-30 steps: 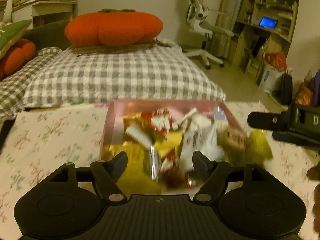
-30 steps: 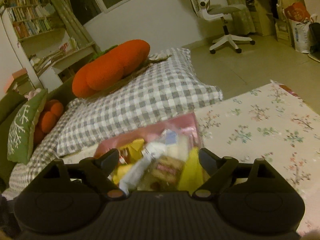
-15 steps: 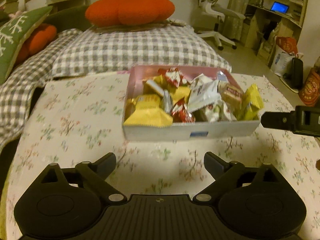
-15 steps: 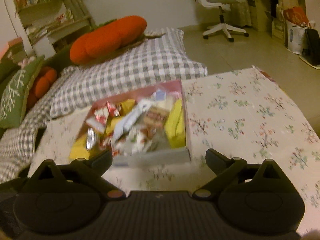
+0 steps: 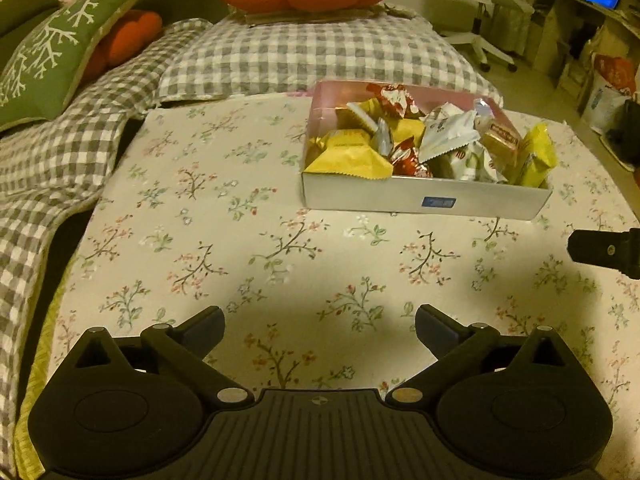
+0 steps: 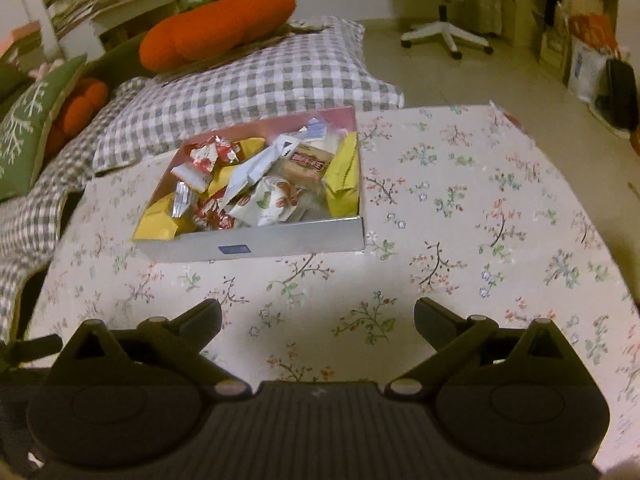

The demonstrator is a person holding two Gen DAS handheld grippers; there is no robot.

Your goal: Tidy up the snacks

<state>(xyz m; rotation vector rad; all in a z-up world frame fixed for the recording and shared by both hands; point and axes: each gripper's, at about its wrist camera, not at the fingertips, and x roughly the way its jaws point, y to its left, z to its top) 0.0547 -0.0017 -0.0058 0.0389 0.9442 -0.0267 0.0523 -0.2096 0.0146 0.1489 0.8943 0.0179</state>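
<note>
The box (image 5: 420, 200) of snacks (image 5: 424, 144) sits upper right of the left view, flat on the counter (image 5: 240, 240). Left gripper (image 5: 320, 326) and right gripper (image 6: 318, 316), jaws just spread wide and empty, hang apart from it, suggesting the sorting is done.

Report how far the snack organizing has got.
Done: the snacks are piled in the box on the floral tablecloth; none lie loose on it. In hand: nothing; the left gripper and right gripper have just opened, both empty. Left: apparently nothing.
</note>
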